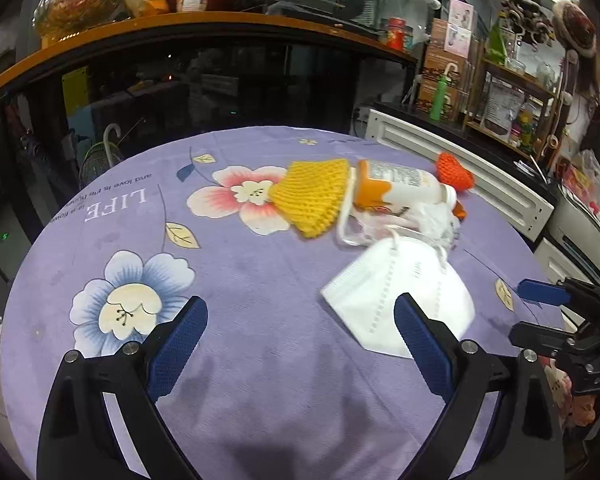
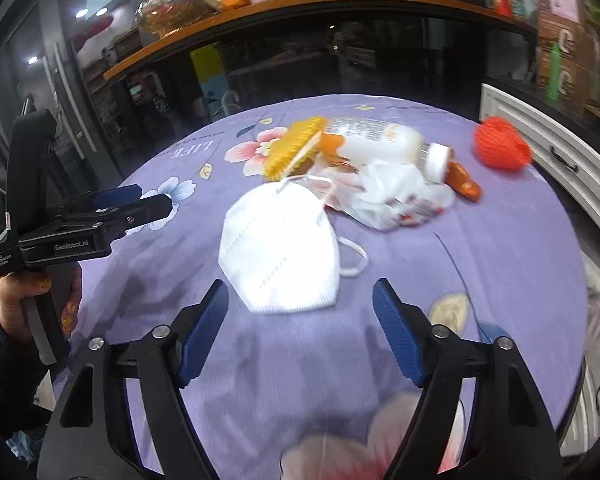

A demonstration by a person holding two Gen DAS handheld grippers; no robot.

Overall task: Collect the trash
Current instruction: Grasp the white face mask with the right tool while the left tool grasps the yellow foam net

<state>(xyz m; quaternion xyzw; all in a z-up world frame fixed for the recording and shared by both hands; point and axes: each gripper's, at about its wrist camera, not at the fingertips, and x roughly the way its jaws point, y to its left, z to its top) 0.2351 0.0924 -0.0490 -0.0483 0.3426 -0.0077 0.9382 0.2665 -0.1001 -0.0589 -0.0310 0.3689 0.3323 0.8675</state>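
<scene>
Round table with purple flowered cloth [image 1: 260, 360]. Left gripper [image 1: 300, 328] jaws wide, nothing between them; white face mask [image 1: 396, 296] lies flat just ahead, behind the right-hand finger in the lower right of the left wrist view. Right gripper [image 2: 300, 304] jaws also wide and empty, mask [image 2: 280, 248] centre frame, just beyond the fingertips. Behind the mask: crumpled plastic bag [image 2: 388, 196], white bottle [image 2: 380, 142] on its side, yellow foam net [image 2: 294, 148], orange foam net [image 2: 500, 144] apart at upper right.

Small shop: glass counter [image 1: 220, 80], stocked shelves [image 1: 508, 92].
</scene>
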